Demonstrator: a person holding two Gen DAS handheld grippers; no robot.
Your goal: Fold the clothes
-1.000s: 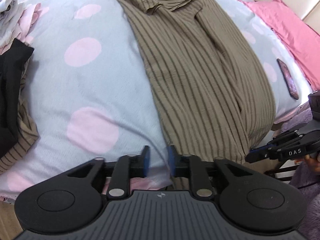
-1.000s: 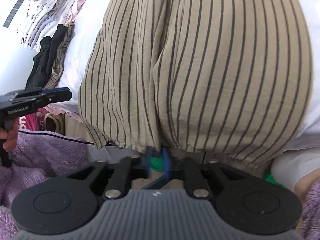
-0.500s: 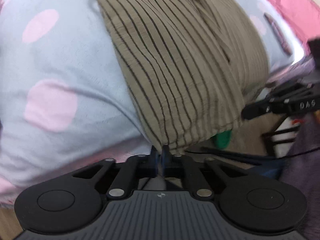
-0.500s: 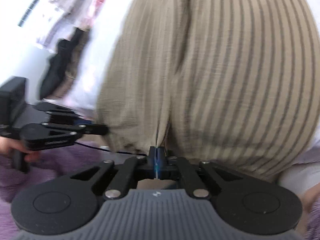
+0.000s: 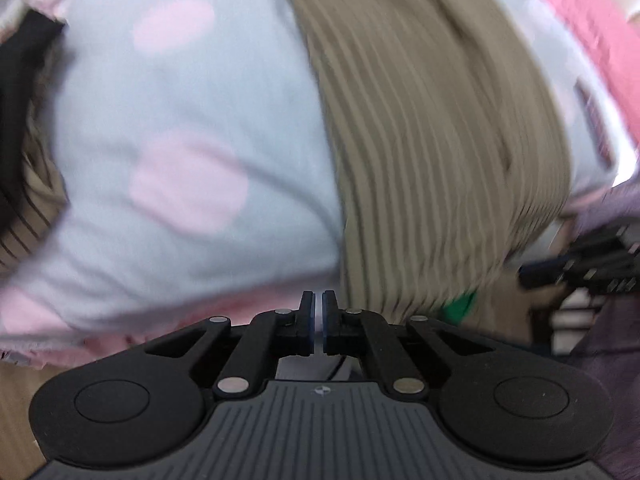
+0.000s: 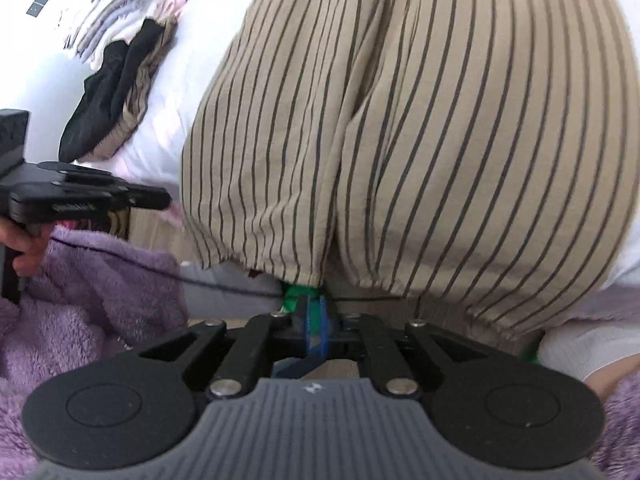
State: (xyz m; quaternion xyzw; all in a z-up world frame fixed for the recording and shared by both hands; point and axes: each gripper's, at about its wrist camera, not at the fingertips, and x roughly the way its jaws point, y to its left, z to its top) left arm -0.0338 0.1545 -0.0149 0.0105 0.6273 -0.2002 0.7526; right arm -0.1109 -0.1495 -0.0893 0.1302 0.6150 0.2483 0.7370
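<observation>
Tan crinkled shirt [image 6: 400,120] with thin dark stripes lies lengthwise on the bed's pale blue, pink-dotted sheet [image 5: 192,120], hem hanging over the near edge. Dark clothes [image 6: 116,88] heaped at far left; purple fleece [image 6: 80,288] below. Left gripper [image 5: 319,312]: jaws closed, nothing between, beside the hem; right gripper [image 6: 316,320]: jaws just reopened slightly, under the hem, not gripping it.

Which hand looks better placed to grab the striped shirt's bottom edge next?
Right, probably. The right tool sits just under the striped shirt's hem, its jaws just opened, nothing between them; the left tool is shut, beside the shirt.
</observation>
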